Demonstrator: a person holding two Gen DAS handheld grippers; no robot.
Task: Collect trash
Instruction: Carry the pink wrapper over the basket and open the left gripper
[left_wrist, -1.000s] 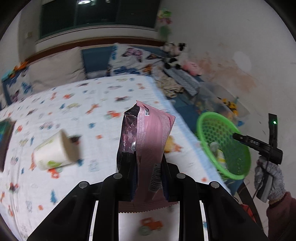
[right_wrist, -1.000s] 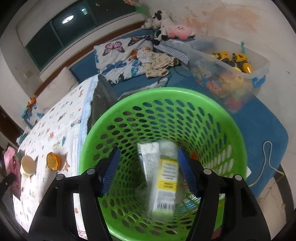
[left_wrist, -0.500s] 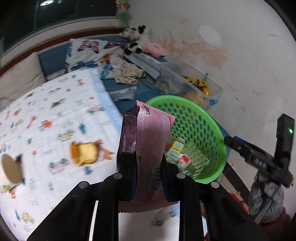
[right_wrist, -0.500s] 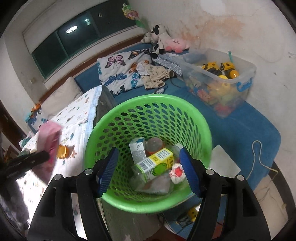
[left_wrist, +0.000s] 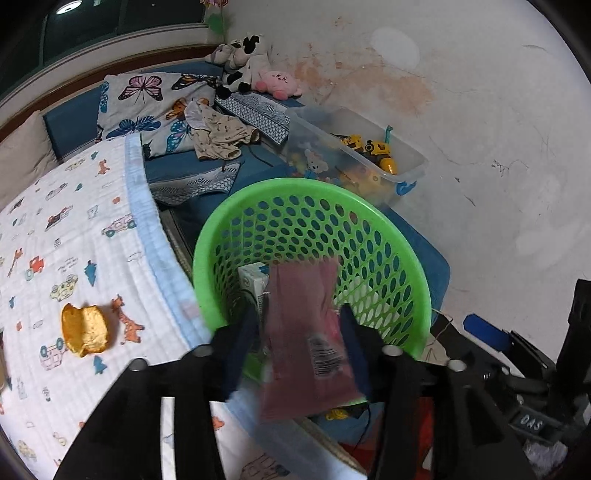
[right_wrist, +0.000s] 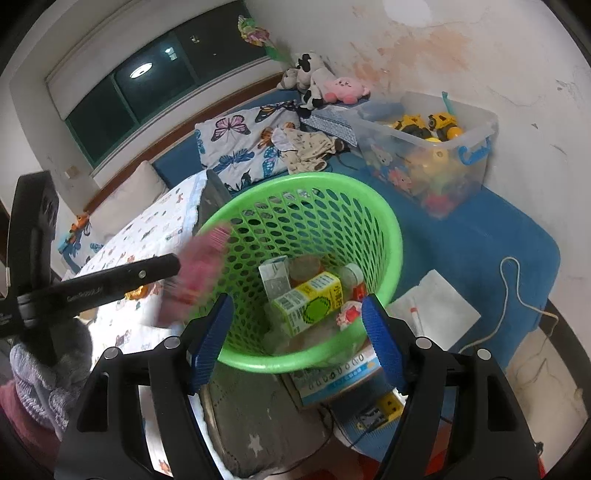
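Pink wrapper (left_wrist: 306, 332) hangs loose between the opening left hand-held gripper (left_wrist: 299, 332).

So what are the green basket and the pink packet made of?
The green basket looks like moulded plastic: smooth, slightly shiny, with rows of punched holes. The pink packet seems to be thin plastic film, floppy and crinkled, with a printed barcode, though it's blurred.

Your left gripper (left_wrist: 299, 332) is opening low in the frame, the blurred pink wrapper (left_wrist: 306, 343) sitting loose between its jaws over the green basket (left_wrist: 369, 236).
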